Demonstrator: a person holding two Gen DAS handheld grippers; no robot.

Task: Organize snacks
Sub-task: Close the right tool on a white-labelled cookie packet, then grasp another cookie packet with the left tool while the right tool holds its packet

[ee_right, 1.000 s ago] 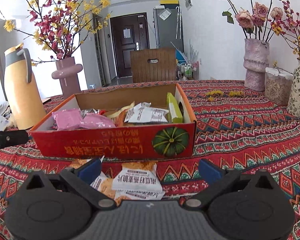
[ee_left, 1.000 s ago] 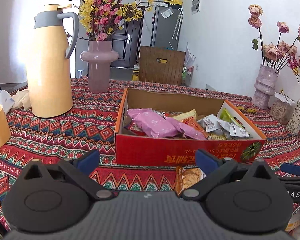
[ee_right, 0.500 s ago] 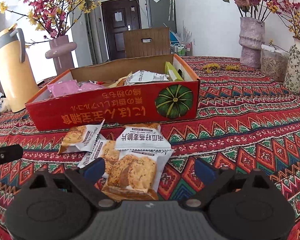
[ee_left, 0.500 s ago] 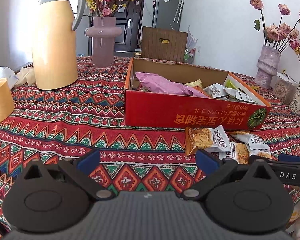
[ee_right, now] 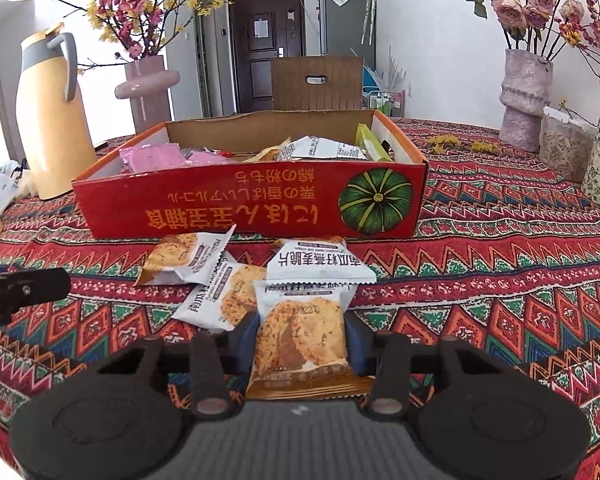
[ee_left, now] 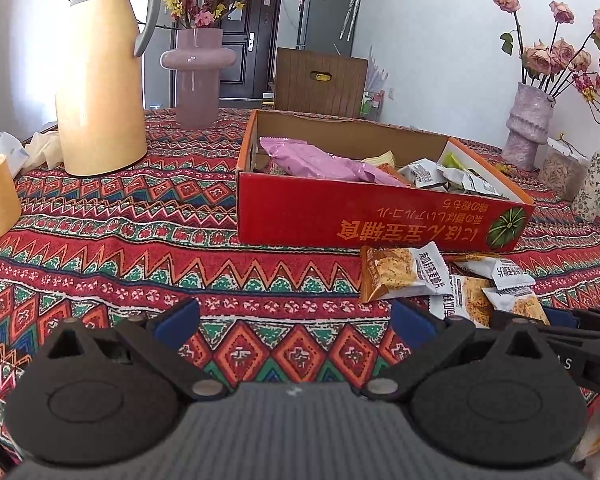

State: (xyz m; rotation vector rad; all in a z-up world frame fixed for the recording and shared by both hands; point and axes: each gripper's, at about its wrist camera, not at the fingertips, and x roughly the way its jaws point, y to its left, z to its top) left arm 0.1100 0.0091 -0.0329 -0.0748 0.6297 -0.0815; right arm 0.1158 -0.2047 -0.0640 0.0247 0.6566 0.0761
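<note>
Thermos jug [ee_left: 100,80] stands far left on the patterned surface [ee_left: 140,240], then the left gripper [ee_left: 296,320] with fingers spread wide over bare cloth, the red snack box [ee_right: 252,204], and the right gripper [ee_right: 300,340], fingers seemingly clamping a cookie packet [ee_right: 300,336].

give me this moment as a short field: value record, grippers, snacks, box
left gripper: open, holds nothing, over the tablecloth
right gripper: shut on the nearest snack packet
loose packets: three more on the cloth, in front of the box
box: red, open top, already holds pink and white packets
next, likely: carry the gripped packet into the box
</note>
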